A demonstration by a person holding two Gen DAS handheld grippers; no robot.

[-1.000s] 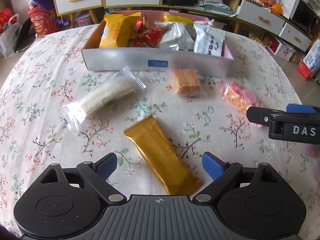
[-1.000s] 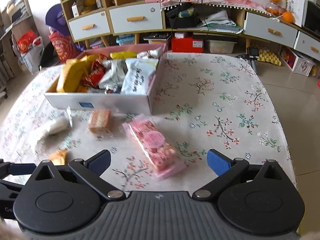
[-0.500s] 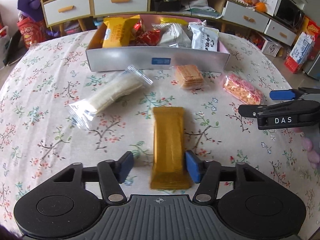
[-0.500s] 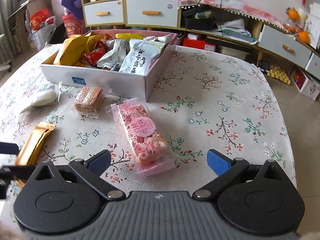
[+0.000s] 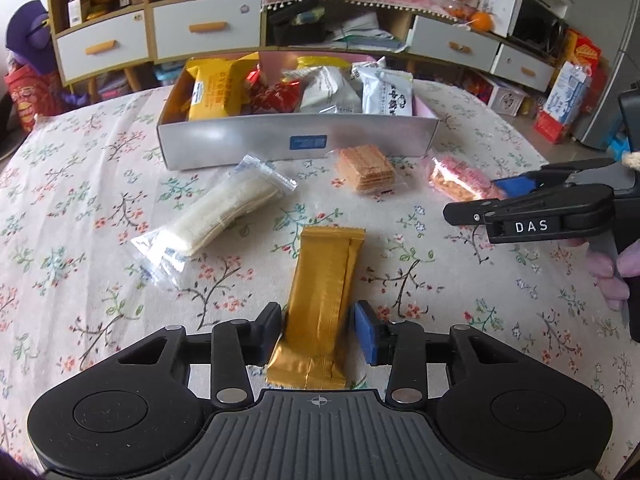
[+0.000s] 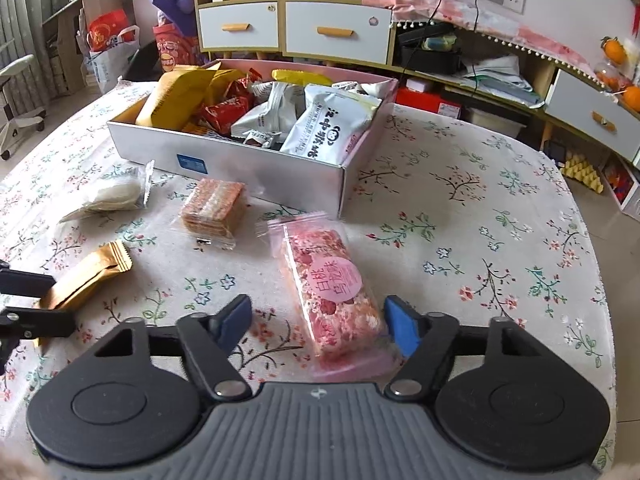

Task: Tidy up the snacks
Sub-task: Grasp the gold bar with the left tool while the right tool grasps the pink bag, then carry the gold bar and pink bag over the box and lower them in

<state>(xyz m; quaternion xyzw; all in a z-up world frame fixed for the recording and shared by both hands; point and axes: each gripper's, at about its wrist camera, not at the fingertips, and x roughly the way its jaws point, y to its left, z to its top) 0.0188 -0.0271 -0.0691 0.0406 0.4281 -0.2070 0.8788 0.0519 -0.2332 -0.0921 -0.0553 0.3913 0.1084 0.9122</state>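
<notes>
Snacks lie loose on the floral tablecloth, and we are picking up two at once. Nearest to us, the left gripper straddles the gold wafer bar; its jaws are closing, the left pad about touching the wrapper, the right pad still a sliver off. The right gripper has the pink nougat pack between its fingers, also closing, with its right pad at the pack's edge and a clear gap on the left, so neither bar is pinched yet. Just beyond lie a clear-wrapped white rice cake and an orange wafer stack, both near the front wall of the grey snack box, which already holds yellow, red and white packets. We judge the step as grasping; next we would need a firm squeeze across each wrapper, then a lift clear of the box wall before dropping them inside.
</notes>
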